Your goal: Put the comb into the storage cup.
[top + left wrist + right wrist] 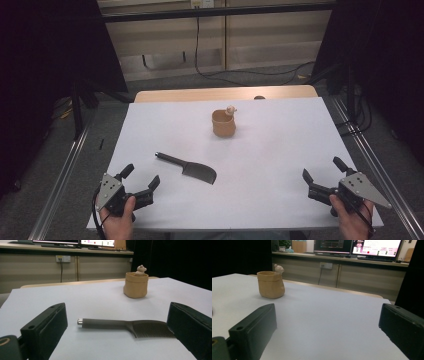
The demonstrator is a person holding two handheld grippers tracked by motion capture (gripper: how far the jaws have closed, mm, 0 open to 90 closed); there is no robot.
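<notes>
We hold a gripper in each hand at the near edge of the table [280, 150], which has a white sheet on top. Our left gripper [141, 178] is at the near left corner. Its jaws are wide apart and hold nothing. Our right gripper [322, 175] is at the near right corner. Its jaws are wide apart too, and nothing is between them. Both grippers sit low, close to the sheet. We cannot tell if they touch it.

A dark comb [187, 168] lies flat on the sheet, a bit left of the middle. It is near the left gripper but not touching it. Its thin handle points to the far left and has a small shiny tip. Its wide part with the teeth is on the near right end. In the left gripper view the comb [125, 326] lies across the sheet just past the two black jaws, with the teeth close to one jaw.

A small tan pot [223, 123] stands upright past the comb, near the middle of the far half. The two are well apart. A tiny bear [230, 110] peeks over the rim on the pot's far right side. In the right gripper view the pot [271, 285] stands far off from the jaws, with bare sheet in between.
</notes>
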